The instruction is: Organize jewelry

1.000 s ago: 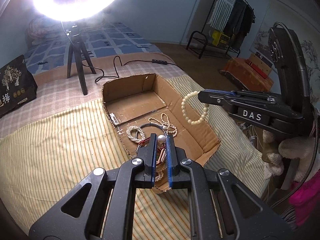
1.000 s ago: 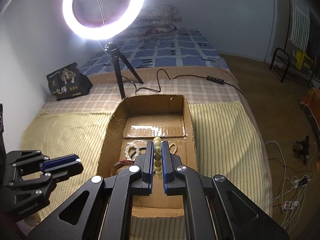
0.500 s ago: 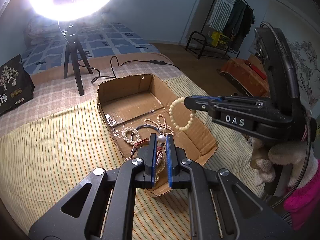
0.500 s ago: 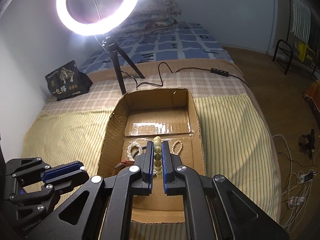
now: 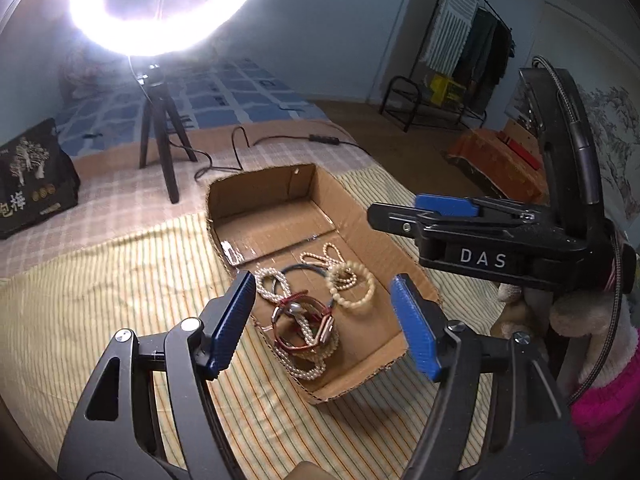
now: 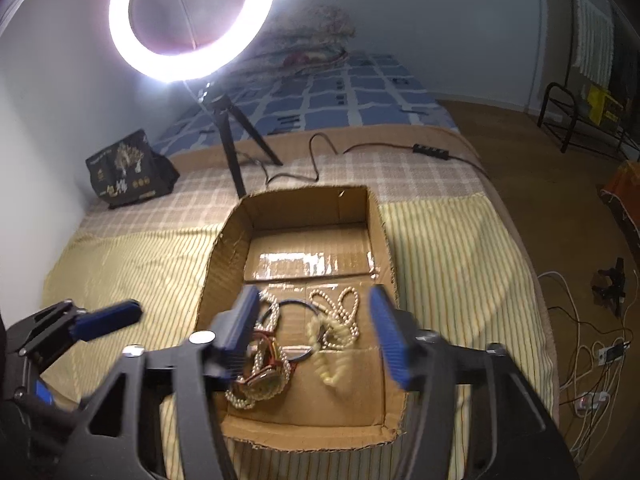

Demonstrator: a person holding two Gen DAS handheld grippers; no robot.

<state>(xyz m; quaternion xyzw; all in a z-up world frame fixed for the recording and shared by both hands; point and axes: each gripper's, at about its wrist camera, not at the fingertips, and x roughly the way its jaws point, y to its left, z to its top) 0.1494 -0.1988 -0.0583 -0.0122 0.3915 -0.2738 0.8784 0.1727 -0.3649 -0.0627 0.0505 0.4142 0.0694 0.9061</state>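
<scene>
A: What are the left tongs (image 5: 324, 326) doing nearest the lens?

B: Hanging with their blue pads spread wide and nothing between them, above the near end of the cardboard box (image 5: 356, 216). The right tongs (image 6: 314, 334) are gaping just the same – empty, over the same end of the box.

A: And the jewelry?

B: It is all lying inside the box, on the near half of the floor. Nearest is a pearl strand (image 5: 306, 354) tangled with a red bangle (image 5: 302, 320). Just beyond that, to the right, a cream bead bracelet (image 5: 352, 284) is resting on a dark hoop (image 5: 304, 270), with a second pearl strand (image 5: 326, 254) a little farther in. The far half of the box is showing only bare cardboard and glossy tape.

A: So which step is this?

B: I am judging it as the gap between two picks – both tongs free, everything in one pile, nothing yet sorted apart.

A: What is the next move calling for?

B: Probably dropping one pair of tongs onto a single piece, the cream bracelet being the loosest, and pinching it clear without dragging the tangle. Beyond the box, a ring light (image 6: 192, 20) on its tripod is standing on the bed.
</scene>
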